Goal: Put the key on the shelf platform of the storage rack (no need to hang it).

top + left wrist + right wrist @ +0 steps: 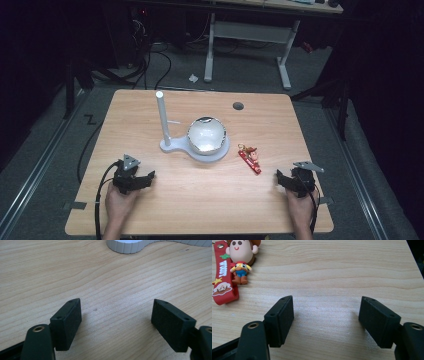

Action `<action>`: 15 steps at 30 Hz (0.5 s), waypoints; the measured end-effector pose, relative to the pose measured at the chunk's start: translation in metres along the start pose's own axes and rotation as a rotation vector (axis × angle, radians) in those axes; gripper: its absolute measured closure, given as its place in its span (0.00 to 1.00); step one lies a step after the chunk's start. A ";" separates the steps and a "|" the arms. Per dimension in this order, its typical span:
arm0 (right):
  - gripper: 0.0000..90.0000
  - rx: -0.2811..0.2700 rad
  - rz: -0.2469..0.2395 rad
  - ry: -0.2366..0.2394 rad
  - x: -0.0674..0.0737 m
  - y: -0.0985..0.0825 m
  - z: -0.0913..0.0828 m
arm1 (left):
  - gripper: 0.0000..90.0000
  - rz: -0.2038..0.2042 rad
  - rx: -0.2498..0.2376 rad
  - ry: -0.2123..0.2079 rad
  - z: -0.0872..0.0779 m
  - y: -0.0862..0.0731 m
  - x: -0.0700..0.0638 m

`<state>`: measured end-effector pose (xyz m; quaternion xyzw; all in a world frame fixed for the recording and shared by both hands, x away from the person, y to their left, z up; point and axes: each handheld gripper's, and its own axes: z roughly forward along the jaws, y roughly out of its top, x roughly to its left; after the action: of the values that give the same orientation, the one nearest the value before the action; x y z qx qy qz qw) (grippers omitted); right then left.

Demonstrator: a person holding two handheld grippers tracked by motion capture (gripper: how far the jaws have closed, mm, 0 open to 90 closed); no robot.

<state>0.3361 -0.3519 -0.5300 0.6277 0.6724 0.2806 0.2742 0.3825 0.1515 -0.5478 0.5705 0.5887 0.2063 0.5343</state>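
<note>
Our right gripper [292, 181] rests near the table's [150, 215] near right corner, its jaws spread wide with only bare wood between them. Our left gripper [135, 180] sits at the near left, jaws equally wide and empty. The red keychain strap [249, 159] with its small cowboy figure [241, 258] lies flat on the table, just beyond the right gripper and to its left, well clear of the jaws. Further left stands a white stand [167, 145] with an upright post [162, 117], carrying a shiny silver bowl [206, 135] on its round base.
</note>
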 end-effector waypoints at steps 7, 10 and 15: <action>0.32 -0.001 -0.004 0.003 0.000 0.000 0.000 | 0.27 0.000 0.000 0.001 0.000 0.000 0.000; 0.33 -0.001 -0.001 0.005 0.000 0.000 0.000 | 0.27 0.000 0.000 0.002 0.000 0.000 0.000; 0.33 0.000 -0.003 0.007 0.000 0.000 0.000 | 0.27 -0.001 -0.001 0.004 0.000 0.000 0.000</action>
<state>0.3361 -0.3522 -0.5299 0.6257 0.6741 0.2826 0.2724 0.3828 0.1517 -0.5478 0.5697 0.5897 0.2075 0.5335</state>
